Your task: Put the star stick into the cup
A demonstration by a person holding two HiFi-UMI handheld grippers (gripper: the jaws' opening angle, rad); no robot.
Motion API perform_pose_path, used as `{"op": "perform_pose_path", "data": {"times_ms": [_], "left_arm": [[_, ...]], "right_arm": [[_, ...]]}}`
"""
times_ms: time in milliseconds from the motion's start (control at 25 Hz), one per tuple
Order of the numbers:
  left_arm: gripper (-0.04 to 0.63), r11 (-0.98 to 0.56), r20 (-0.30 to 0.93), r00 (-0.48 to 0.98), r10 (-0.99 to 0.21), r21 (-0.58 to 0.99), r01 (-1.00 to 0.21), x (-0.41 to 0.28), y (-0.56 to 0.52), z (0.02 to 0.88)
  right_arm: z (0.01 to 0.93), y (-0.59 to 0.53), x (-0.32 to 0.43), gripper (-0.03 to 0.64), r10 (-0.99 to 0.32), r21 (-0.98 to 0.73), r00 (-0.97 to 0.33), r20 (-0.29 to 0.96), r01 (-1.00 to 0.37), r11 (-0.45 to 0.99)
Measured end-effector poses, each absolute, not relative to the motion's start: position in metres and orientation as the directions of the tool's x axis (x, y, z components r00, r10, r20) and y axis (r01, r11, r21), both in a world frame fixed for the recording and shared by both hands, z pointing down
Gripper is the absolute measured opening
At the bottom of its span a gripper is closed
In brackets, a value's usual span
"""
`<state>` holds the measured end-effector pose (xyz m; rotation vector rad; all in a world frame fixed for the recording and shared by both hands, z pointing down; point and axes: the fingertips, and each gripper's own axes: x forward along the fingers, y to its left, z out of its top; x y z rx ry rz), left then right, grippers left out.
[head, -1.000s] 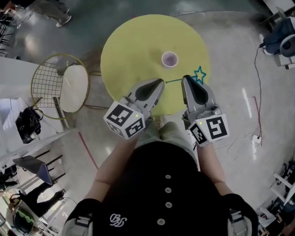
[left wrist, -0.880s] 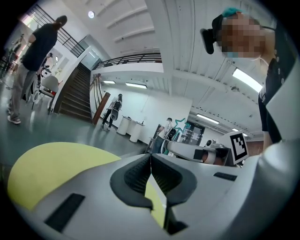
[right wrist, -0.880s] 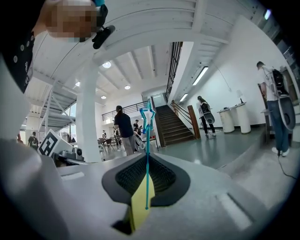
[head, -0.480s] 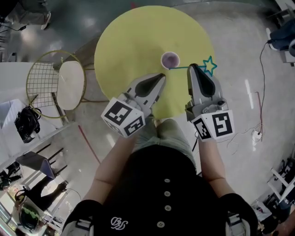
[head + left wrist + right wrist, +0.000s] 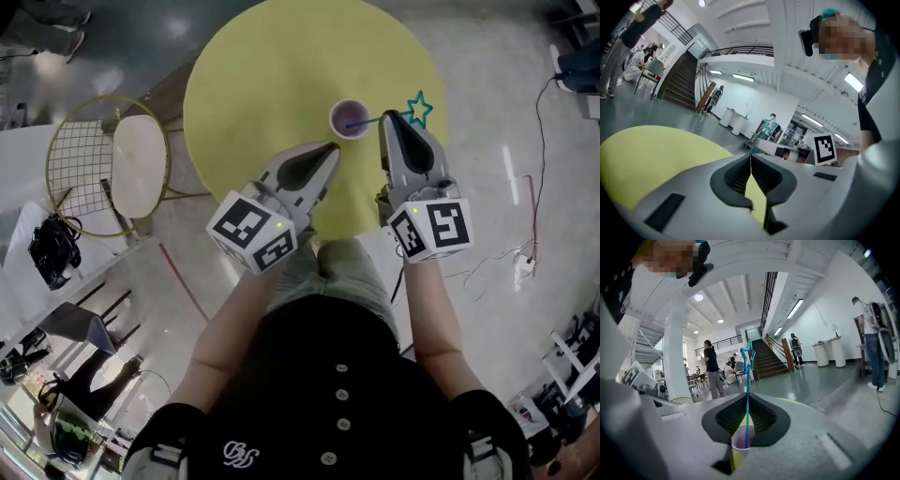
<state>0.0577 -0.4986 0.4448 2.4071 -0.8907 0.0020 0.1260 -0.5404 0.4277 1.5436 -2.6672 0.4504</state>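
While pinching the teal star stick in the right tool, holds its lower tip inside the purple cup, upper centre of frame on the yellow tabletop. Has the left tool pressed together, empty, just lower left of the cup.

The star stick dips into the cup on the table.
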Motion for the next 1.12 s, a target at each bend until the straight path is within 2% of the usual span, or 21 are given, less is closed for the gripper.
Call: {"op": "perform_pose_path", "data": {"times_ms": [400, 1120], "left_arm": [[0.012, -0.613, 0.197, 0.782, -0.591, 0.52, -0.595, 0.054, -0.506, 0.455], [0.012, -0.598, 0.181, 0.779, -0.6, 0.545, -0.587, 0.053, -0.503, 0.46]], "right_arm": [[0.456, -0.549, 0.117, 0.015, -0.829, -0.257, -0.517, 0.214, -0.848, 0.463], [0.484, -0.565, 0.144, 0.036, -0.858, -0.273, -0.418, 0.298, -0.899, 0.343]]}}
